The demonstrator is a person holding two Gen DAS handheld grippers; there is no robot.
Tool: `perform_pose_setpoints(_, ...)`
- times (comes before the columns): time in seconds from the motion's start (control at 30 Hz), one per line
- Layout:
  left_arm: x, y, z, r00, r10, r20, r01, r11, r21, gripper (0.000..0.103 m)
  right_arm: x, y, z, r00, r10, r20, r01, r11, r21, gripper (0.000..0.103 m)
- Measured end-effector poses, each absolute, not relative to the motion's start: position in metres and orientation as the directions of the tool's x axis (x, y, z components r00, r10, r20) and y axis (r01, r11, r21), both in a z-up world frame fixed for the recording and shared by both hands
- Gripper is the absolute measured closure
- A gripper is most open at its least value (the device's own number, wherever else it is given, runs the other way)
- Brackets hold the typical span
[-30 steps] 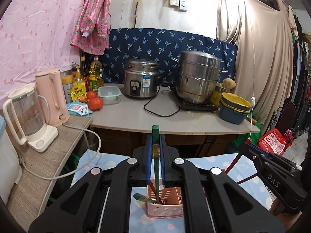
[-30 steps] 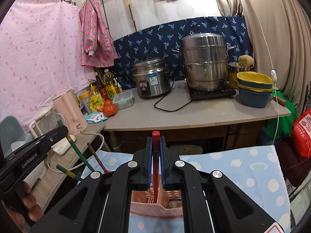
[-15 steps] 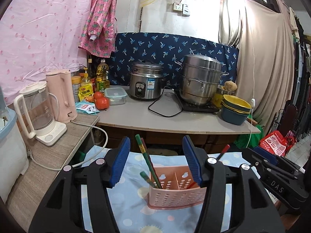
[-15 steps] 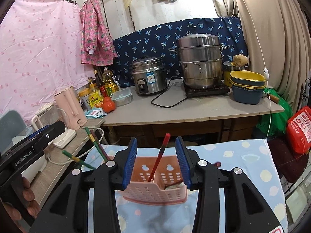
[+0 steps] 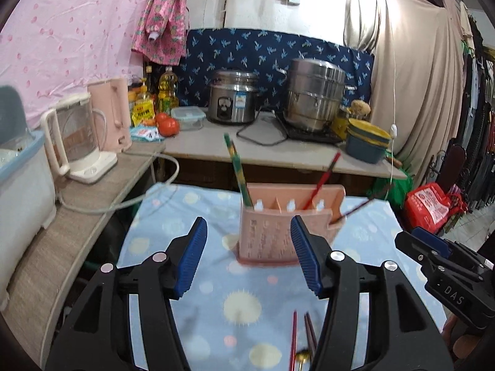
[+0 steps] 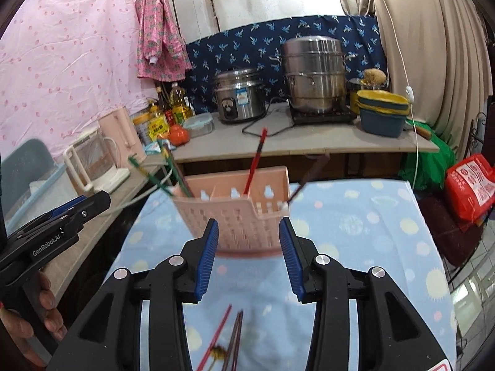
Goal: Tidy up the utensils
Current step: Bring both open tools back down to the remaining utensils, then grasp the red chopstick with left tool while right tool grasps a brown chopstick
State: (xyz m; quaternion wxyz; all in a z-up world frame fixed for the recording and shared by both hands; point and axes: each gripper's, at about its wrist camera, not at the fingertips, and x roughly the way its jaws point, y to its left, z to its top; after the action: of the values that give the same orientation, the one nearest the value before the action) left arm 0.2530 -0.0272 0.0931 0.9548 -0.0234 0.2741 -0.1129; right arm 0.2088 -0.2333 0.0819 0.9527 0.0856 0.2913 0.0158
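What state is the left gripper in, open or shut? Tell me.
Open. The left gripper has its blue-padded fingers spread wide apart with nothing between them; the pink utensil caddy stands beyond on the dotted cloth.

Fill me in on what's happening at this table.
A person is sorting chopsticks into a pink utensil basket on the dotted blue cloth. Both the left hand-held gripper and right hand-held gripper are open and empty. Green chopsticks and a red chopstick stand in the basket; more chopsticks lie on the cloth.
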Motion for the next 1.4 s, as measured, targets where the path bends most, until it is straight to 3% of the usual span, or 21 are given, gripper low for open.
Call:
perform_pose_setpoints(0.5, 0.142, -0.014, -0.032, 0.645, -0.257, -0.72, 0.19, 0.966, -0.175, 0.05, 0.081, -0.207, -0.025, 0.688, 0.08, -0.721, 0.047, 0.987, 0.155, 0.063)
perform_pose_setpoints(0.77, 0.104, -0.019, -0.069, 0.596, -0.272, -0.755, 0.213, 0.961, -0.178, 0.05, 0.053, -0.194, -0.067, 0.621, 0.108, -0.776, 0.044, 0.984, 0.172, 0.064)
perform_pose_setpoints(1.4, 0.086, -0.034, -0.091, 0.568, -0.263, -0.78, 0.258, 0.957, -0.134, 0.051, 0.048, -0.169, -0.086, 0.593, 0.12, -0.796, -0.006, 0.989, 0.145, 0.09)
